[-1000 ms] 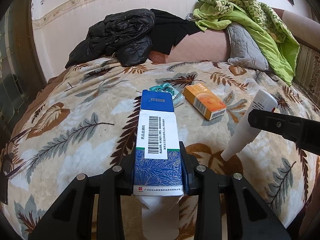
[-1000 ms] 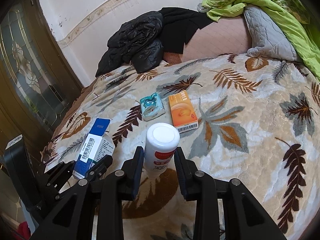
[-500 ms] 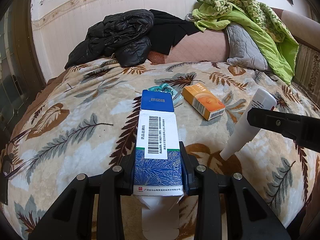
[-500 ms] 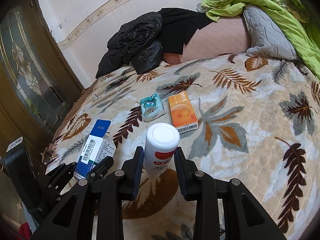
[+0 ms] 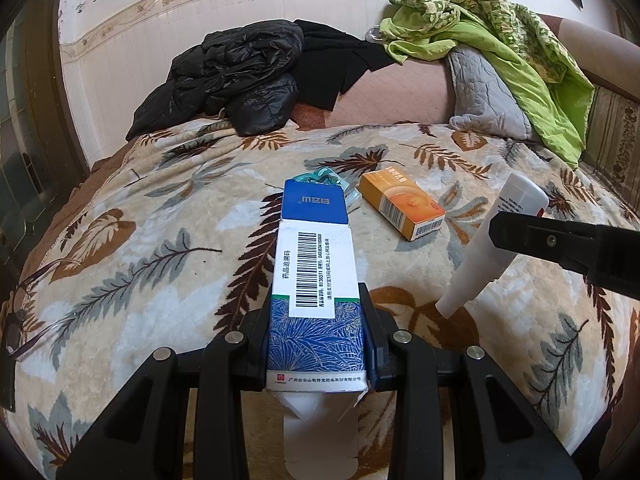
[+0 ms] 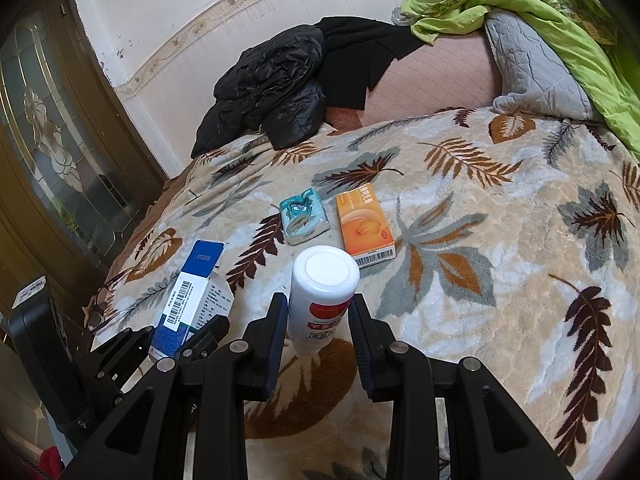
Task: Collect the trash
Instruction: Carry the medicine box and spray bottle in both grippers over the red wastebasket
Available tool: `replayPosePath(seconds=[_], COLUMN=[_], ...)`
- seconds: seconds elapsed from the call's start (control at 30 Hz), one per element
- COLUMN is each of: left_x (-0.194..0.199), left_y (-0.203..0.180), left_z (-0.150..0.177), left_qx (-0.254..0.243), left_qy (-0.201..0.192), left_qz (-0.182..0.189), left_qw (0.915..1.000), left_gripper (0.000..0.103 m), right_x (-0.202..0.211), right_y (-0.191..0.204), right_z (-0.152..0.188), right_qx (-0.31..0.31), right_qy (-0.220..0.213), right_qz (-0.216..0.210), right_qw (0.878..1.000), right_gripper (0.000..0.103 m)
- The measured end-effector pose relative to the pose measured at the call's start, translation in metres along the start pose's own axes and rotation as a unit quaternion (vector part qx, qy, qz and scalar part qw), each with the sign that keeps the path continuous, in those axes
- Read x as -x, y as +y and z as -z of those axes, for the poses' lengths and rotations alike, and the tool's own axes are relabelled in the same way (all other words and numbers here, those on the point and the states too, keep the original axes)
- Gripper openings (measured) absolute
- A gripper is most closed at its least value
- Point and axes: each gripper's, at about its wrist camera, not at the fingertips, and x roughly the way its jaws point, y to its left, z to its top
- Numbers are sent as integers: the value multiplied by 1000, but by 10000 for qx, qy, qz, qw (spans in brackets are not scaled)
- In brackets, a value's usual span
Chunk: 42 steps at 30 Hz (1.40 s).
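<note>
Left wrist view: the left gripper (image 5: 316,336) is clenched on a blue-and-white medicine carton (image 5: 314,280), pads against its two long sides near the open rear flap. The carton's long axis runs away from the camera, barcode face up, blue end flap farthest. Only this view shows the white bottle (image 5: 492,244) side-on, tilted with its narrow nozzle pointing down toward the blanket (image 5: 160,264), one black finger (image 5: 560,244) of the right gripper across it.

Right wrist view: the right gripper (image 6: 318,320) grasps the same bottle (image 6: 322,292) between its pads; here the flat round base faces the camera and the red label band shows. Only this view shows the cartoon print on a teal tissue packet (image 6: 302,220), which the carton half hides in the other view.

Both views: an orange carton (image 6: 366,226) lies flat on the leaf-patterned blanket just beside the packet, its barcode end nearer the grippers. Behind, a black puffer jacket (image 6: 272,88), a grey quilted pillow (image 6: 532,76) and green bedding (image 6: 560,32) are heaped against a white-panelled wall (image 6: 180,20). A glazed wooden door (image 6: 48,152) stands left.
</note>
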Motion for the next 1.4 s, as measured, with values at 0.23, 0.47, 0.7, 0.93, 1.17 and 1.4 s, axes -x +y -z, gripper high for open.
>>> replayPosePath(seconds=[0.23,0.47,0.7,0.93,1.17,1.4], left_x=[0,0,10,34,79,119], left_y=[-1,-1,-10,-31,-91,-181], left_z=[0,0,1,7,4,-1], left_qx=[5,3,11,-314,-907,-1451], left_qy=[-1,-1,-104,-235,-440,-162], left_qz=[1,4,272,880,1691,2951], left_qw=[10000,10000,9996,9954,9804,9442], left_gripper=[33,33,33,33,33,33], right_x=[1,1,16,75,183,300], right_y=[-1,-1,-7,-33,-81,-150], right_z=[-1,-1,-1,12,43,94], right_qx=[-20,-32,-335,-868,-1125,-1732], right_qy=[-13,-22,-207,-610,-1056,-1485], right_qz=[9,2,-47,-66,427,1492], right_qw=[10000,10000,9992,9943,9871,9621], right_gripper=[34,34,34,34,34,34])
